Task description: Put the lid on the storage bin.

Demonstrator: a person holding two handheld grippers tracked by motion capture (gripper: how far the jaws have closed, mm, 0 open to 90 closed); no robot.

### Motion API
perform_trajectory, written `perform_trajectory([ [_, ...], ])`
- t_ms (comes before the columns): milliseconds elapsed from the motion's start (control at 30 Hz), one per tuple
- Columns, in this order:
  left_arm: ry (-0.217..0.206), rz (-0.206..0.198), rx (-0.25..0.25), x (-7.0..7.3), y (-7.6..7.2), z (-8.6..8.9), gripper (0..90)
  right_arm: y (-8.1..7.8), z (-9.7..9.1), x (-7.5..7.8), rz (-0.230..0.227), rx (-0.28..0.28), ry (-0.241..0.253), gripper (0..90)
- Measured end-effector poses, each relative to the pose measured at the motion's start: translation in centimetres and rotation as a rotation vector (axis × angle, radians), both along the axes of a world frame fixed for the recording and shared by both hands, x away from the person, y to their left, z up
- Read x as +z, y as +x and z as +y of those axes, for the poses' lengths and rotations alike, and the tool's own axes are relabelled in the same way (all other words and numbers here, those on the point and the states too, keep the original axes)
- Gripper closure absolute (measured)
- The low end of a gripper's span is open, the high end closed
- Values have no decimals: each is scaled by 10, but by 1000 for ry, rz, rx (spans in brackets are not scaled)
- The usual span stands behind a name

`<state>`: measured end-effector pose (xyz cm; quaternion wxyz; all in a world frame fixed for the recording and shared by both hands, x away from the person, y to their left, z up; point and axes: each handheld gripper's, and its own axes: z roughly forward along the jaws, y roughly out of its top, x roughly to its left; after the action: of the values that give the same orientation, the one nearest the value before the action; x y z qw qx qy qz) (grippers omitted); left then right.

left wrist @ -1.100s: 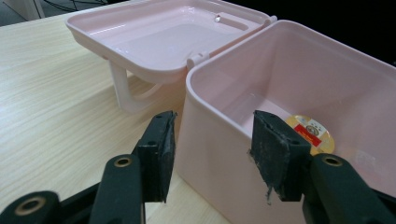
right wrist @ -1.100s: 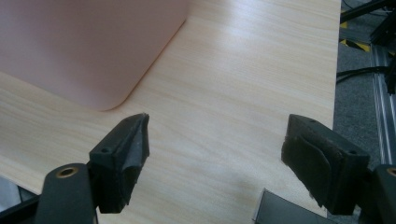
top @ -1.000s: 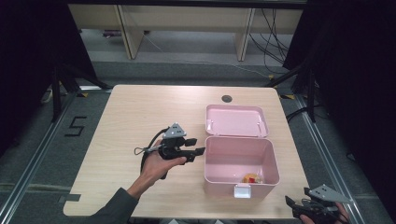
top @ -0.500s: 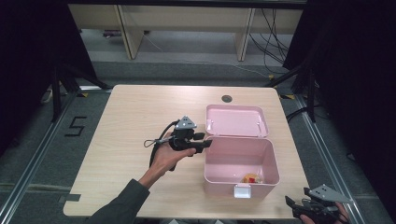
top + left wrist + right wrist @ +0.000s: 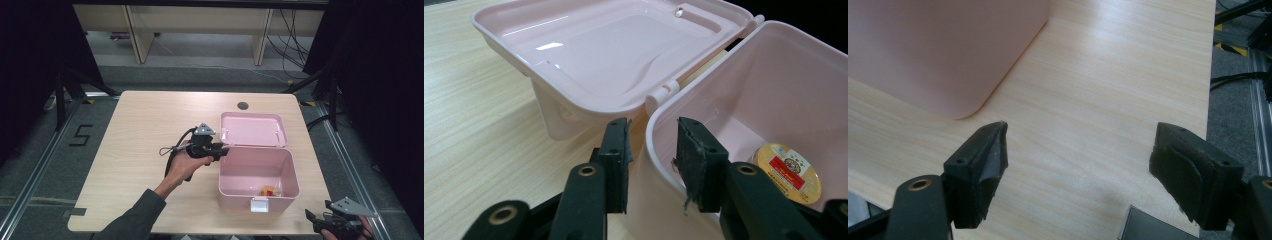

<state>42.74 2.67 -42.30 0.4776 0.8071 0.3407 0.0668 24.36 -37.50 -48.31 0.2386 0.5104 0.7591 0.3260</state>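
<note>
A pink plastic box [image 5: 257, 175] stands open at the table's right, its lid [image 5: 252, 129] folded back flat behind it. A small round yellow-and-red item [image 5: 269, 190] lies on the box floor, near the right jaw in the left gripper view [image 5: 791, 165]. My left gripper [image 5: 222, 150] is at the box's back left corner by the hinge. In its own view the gripper [image 5: 653, 125] is partly open, with the box rim [image 5: 659, 112] between its jaws. My right gripper [image 5: 312, 220] hangs wide open at the table's front right, off the box's corner [image 5: 958, 95], holding nothing.
A white latch [image 5: 258, 204] is on the box's front wall. A dark round hole [image 5: 243, 105] lies in the tabletop behind the lid. The table's right edge [image 5: 1209, 75] is close to my right gripper. Bare wood [image 5: 135, 150] stretches left of the box.
My left gripper has moved away from the person and to the right, up to the box's hinge corner. The right gripper has stayed where it was.
</note>
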Motion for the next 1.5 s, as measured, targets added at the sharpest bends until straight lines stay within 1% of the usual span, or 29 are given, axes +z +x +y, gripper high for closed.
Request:
perform_trajectory([
  [133,11,4,16,0,1,-4,703,1,0,0,3,-3,2,234],
  [167,13,4,28,0,1,-7,709,-1,2,1,29,-25,33,233],
  [200,13,4,28,0,1,-7,723,-1,2,1,29,-25,33,233],
  [233,30,2,24,0,1,-7,723,0,2,1,24,-23,29,233],
  [267,38,-2,26,0,1,-8,735,2,-1,0,3,2,9,233],
  [300,29,2,36,0,1,-10,740,2,0,0,6,-1,16,233],
  [333,30,3,39,0,0,-11,745,2,-1,1,-3,2,0,233],
  [433,62,-12,34,0,0,-12,765,4,-3,3,-9,-6,3,233],
  [533,61,-13,41,0,-1,-13,767,5,-4,3,-5,-5,13,233],
  [600,62,-12,43,1,-2,-13,770,7,-4,5,-1,-23,24,234],
  [733,85,-27,48,2,-3,-14,773,15,-8,7,7,-21,38,236],
  [767,87,-27,54,2,-4,-14,773,22,-10,8,8,-3,44,238],
  [867,83,-29,52,2,-5,-15,773,28,-7,10,31,-18,55,241],
  [900,82,-28,50,2,-5,-15,774,33,-8,11,28,-6,55,244],
  [1000,81,-29,51,2,-5,-15,775,50,-10,16,29,9,37,246],
  [1033,78,-28,52,1,-5,-15,775,60,-10,21,38,13,35,247],
  [1067,79,-28,51,1,-5,-14,775,60,-10,21,38,13,35,247],
  [1100,77,-28,53,1,-5,-14,775,70,-9,25,43,16,67,254],
  [1133,77,-28,53,1,-5,-14,775,70,-9,25,43,16,67,254],
  [1167,77,-29,53,1,-5,-14,775,76,-11,28,24,36,57,255],
  [1200,80,-30,57,1,-6,-15,775,82,-10,31,36,32,68,255],
  [1233,77,-32,60,1,-6,-15,775,89,-12,35,27,44,57,256],
  [1300,78,-31,59,1,-6,-15,775,101,-10,42,49,29,91,262],
  [1333,78,-31,59,1,-6,-15,775,101,-10,42,49,29,91,262],
  [1367,78,-31,60,1,-6,-14,775,113,-13,47,36,41,77,270],
  [1400,78,-31,60,1,-6,-14,775,113,-13,47,36,41,77,270],
  [1433,78,-31,61,1,-6,-15,775,121,-11,55,56,17,98,286],
  [1467,78,-31,61,1,-6,-15,775,121,-11,55,56,17,98,286],
  [1500,77,-31,61,1,-6,-14,775,132,-12,61,56,30,98,300],
])
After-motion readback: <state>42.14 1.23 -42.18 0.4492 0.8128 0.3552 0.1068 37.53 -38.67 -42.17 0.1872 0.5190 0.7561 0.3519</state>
